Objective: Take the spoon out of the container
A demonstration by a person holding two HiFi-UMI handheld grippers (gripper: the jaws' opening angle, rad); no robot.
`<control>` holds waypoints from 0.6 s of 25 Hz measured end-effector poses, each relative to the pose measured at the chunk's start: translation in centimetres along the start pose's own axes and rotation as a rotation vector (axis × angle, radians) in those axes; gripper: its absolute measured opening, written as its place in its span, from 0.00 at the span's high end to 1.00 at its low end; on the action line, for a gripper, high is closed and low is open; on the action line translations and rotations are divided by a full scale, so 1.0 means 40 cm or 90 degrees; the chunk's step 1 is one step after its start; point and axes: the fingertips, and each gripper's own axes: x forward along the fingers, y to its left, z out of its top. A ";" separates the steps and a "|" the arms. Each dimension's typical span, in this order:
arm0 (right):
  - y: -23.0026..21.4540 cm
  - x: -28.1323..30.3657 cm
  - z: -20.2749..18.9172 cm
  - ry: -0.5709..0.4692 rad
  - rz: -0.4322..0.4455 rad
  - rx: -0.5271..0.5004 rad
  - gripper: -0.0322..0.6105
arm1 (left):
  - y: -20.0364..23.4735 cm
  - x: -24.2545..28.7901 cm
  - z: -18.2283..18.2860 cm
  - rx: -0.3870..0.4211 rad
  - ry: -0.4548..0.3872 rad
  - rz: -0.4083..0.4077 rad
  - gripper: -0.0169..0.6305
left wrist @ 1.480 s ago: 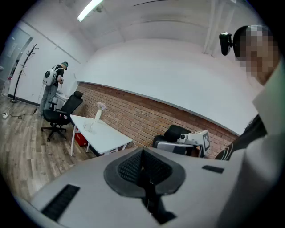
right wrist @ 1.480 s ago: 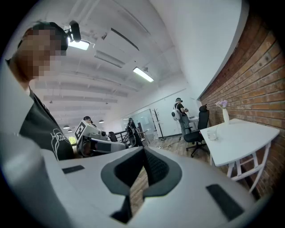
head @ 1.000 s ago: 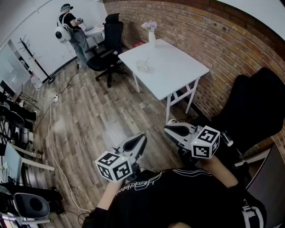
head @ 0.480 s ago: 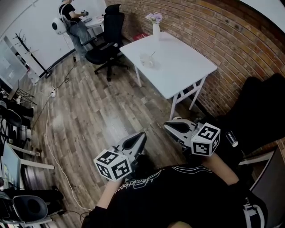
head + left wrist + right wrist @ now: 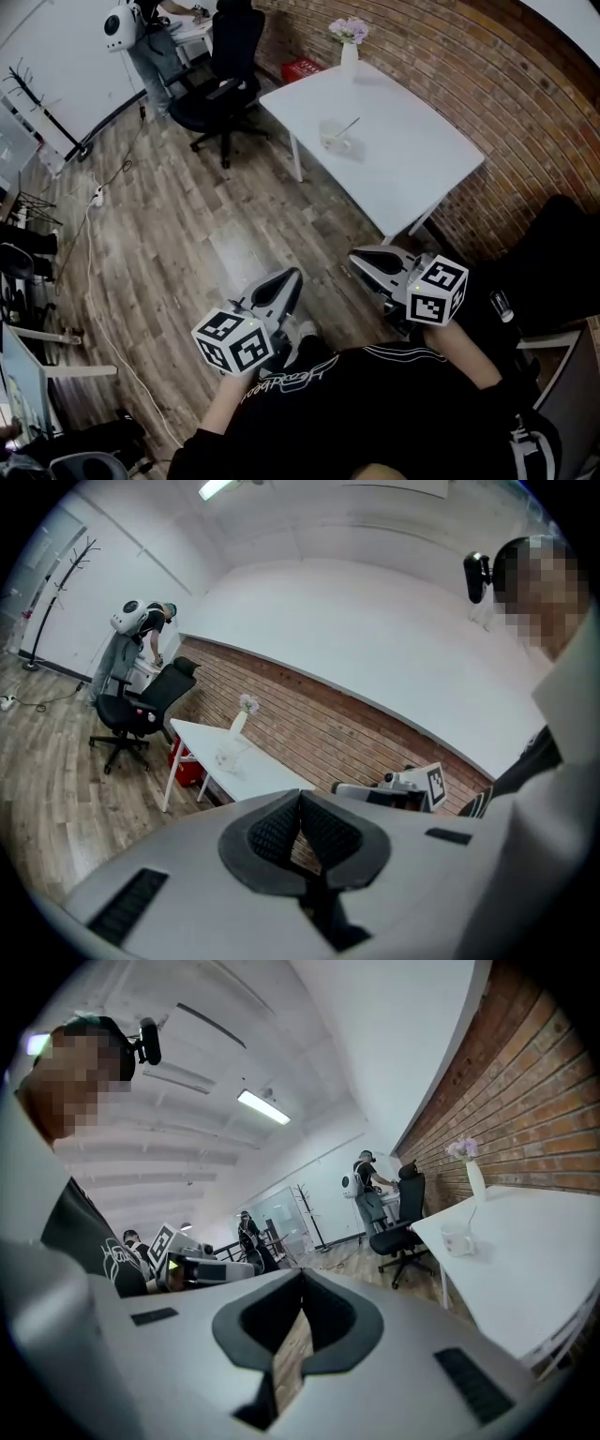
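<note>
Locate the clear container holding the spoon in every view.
Head view: container upper centre, on the white table.
Left gripper view: container left of centre, on the tabletop.
Right gripper view: container at right, mid-height.
Shared landmark: the flower vase standing beyond it on the same table.

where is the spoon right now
In the head view, the spoon leans in the clear container on the white table, upper centre, with the flower vase beyond it.

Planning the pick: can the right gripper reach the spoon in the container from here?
Probably not yet. The right gripper, fingers shut, is held near the person's body, well short of the white table where the container with the spoon stands. Nothing seems to block the way.
</note>
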 end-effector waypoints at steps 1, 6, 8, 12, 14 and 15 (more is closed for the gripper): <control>-0.019 0.039 0.016 -0.003 -0.005 0.003 0.95 | 0.041 0.003 0.030 0.005 0.000 -0.002 0.97; -0.102 0.222 0.089 -0.023 -0.034 0.016 0.95 | 0.235 0.016 0.155 0.015 0.005 -0.012 0.97; -0.118 0.277 0.114 -0.027 -0.043 0.013 0.95 | 0.291 0.019 0.187 0.012 0.007 -0.019 0.97; -0.147 0.336 0.138 -0.034 -0.064 0.014 0.95 | 0.362 0.033 0.218 0.008 0.014 -0.035 0.97; -0.167 0.349 0.140 -0.034 -0.073 0.019 0.95 | 0.382 0.048 0.224 0.006 0.020 -0.043 0.97; -0.180 0.354 0.140 -0.034 -0.078 0.023 0.95 | 0.390 0.058 0.226 0.006 0.024 -0.046 0.97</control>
